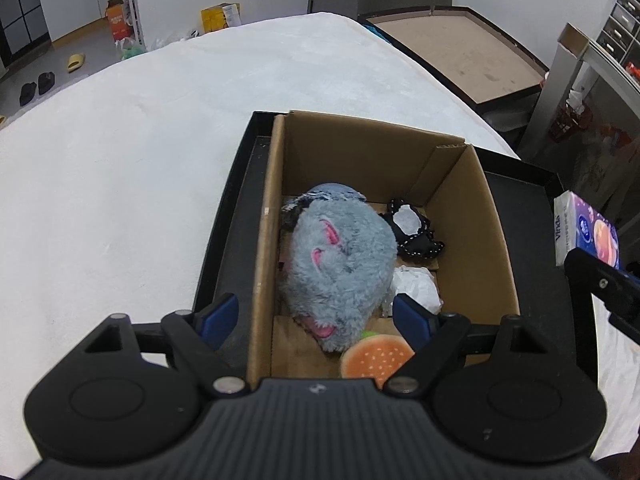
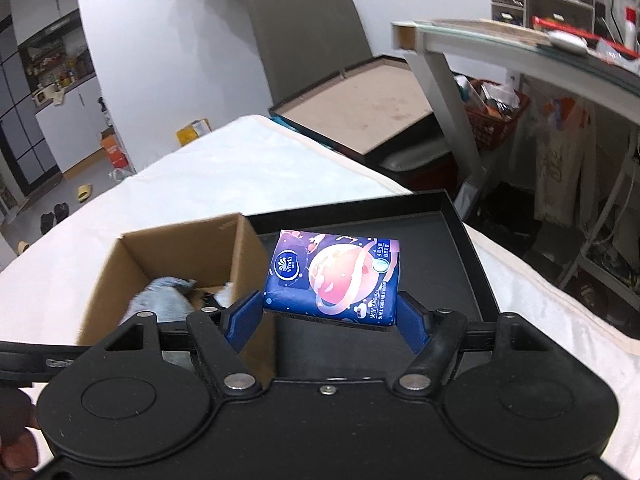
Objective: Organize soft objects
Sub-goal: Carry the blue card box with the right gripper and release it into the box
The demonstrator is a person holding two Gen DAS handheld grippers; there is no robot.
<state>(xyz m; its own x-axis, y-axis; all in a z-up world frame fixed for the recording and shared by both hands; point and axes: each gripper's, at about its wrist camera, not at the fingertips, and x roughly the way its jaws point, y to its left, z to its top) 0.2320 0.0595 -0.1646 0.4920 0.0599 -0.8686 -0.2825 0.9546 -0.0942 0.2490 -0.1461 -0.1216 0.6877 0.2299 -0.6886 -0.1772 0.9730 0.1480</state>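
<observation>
A cardboard box (image 1: 476, 216) stands in a black tray (image 1: 228, 216) on a white bed. Inside lie a grey plush toy (image 1: 340, 264), a black dotted fabric piece (image 1: 416, 236), white crumpled paper (image 1: 416, 288) and an orange burger-shaped plush (image 1: 376, 358). My left gripper (image 1: 316, 320) is open and empty, above the box's near end, over the grey plush. My right gripper (image 2: 332, 316) is shut on a blue tissue pack (image 2: 334, 276) and holds it above the tray (image 2: 448, 260), right of the box (image 2: 176, 256). The pack also shows in the left wrist view (image 1: 586, 234).
The white bed (image 1: 140, 168) spreads left of and behind the tray. A flat brown board (image 2: 360, 108) lies beyond the bed. A glass-topped table (image 2: 520, 40) with clutter beneath stands to the right. Boxes and slippers lie on the floor far left.
</observation>
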